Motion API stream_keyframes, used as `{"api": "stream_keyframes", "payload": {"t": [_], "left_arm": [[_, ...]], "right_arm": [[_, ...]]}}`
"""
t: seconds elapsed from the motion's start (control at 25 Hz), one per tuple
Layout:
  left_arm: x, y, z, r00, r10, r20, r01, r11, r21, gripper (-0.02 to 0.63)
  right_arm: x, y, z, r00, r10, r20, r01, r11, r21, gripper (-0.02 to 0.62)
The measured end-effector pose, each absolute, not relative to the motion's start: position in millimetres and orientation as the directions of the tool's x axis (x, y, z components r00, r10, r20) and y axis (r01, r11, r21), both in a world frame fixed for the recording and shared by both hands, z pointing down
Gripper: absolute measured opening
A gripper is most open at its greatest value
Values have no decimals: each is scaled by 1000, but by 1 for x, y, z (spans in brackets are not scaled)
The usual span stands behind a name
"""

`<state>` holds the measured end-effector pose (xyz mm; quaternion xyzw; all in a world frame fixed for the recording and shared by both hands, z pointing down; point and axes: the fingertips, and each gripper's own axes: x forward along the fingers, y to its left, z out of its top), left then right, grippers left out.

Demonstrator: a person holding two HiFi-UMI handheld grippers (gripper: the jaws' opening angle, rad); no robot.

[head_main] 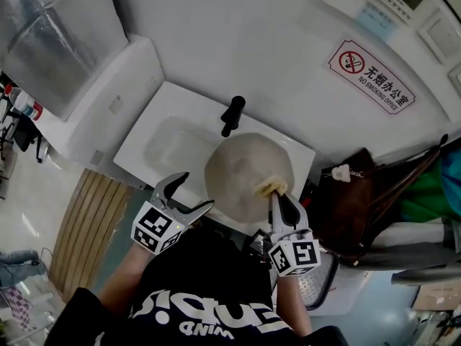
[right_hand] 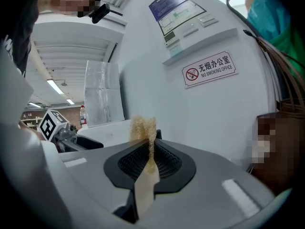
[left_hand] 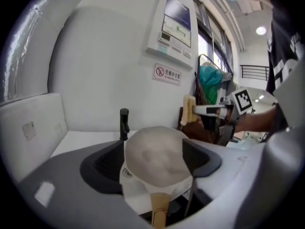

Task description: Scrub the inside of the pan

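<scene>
A pale beige pan (head_main: 245,168) rests tilted in the white sink (head_main: 162,146), its inside facing up. My left gripper (head_main: 199,189) is at the pan's near left rim with its jaws wide apart. In the left gripper view the pan (left_hand: 155,159) fills the gap between the jaws, and its wooden handle (left_hand: 159,209) points back at the camera, touched by neither pad. My right gripper (head_main: 277,194) is shut on a yellow sponge (head_main: 268,188) at the pan's near right rim. The sponge (right_hand: 143,127) sticks up from the closed jaws.
A black faucet (head_main: 232,115) stands behind the pan. A no-smoking sign (head_main: 372,78) and a control panel (left_hand: 172,27) hang on the wall. A brown bag (head_main: 353,200) sits right of the sink. A white cabinet (head_main: 108,99) is at the left.
</scene>
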<state>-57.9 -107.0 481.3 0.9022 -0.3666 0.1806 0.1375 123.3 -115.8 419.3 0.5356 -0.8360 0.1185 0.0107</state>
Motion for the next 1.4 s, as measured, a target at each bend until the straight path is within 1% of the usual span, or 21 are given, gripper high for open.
{"api": "stream_keyframes", "payload": {"t": [0.12, 0.2, 0.32, 0.4, 0.64, 0.96, 1.04, 1.12, 1.28, 1.4], "left_arm": [[-53, -92, 520, 661, -484, 574, -644, -759, 102, 360], [-50, -82, 541, 642, -420, 642, -610, -787, 94, 359], [-50, -74, 564, 622, -381, 684, -603, -790, 109, 356], [-51, -71, 580, 607, -358, 710, -602, -790, 116, 342], [-46, -55, 629, 579, -218, 785, -570, -797, 199, 334], [-41, -49, 663, 545, -156, 824, -551, -807, 213, 298], [-41, -49, 667, 541, -156, 826, -554, -805, 211, 291], [-42, -50, 669, 533, -162, 831, -564, -800, 206, 265], [-45, -50, 672, 513, -163, 843, -559, -809, 184, 236], [-44, -50, 672, 508, -159, 846, -554, -813, 180, 235]], "right_arm": [[124, -121, 421, -427, -892, 149, -898, 399, -186, 40], [124, -124, 422, -428, -890, 154, -898, 401, -182, 40], [123, -128, 422, -429, -889, 160, -898, 402, -177, 40], [124, -129, 425, -429, -889, 161, -898, 401, -181, 40], [125, -132, 426, -422, -891, 168, -902, 393, -179, 40], [126, -130, 429, -414, -893, 175, -906, 385, -178, 40], [125, -130, 428, -415, -893, 175, -905, 386, -176, 40], [124, -129, 428, -415, -893, 174, -905, 387, -176, 40], [123, -128, 429, -417, -892, 176, -905, 389, -175, 40], [123, -128, 430, -417, -891, 177, -905, 388, -176, 40]]}}
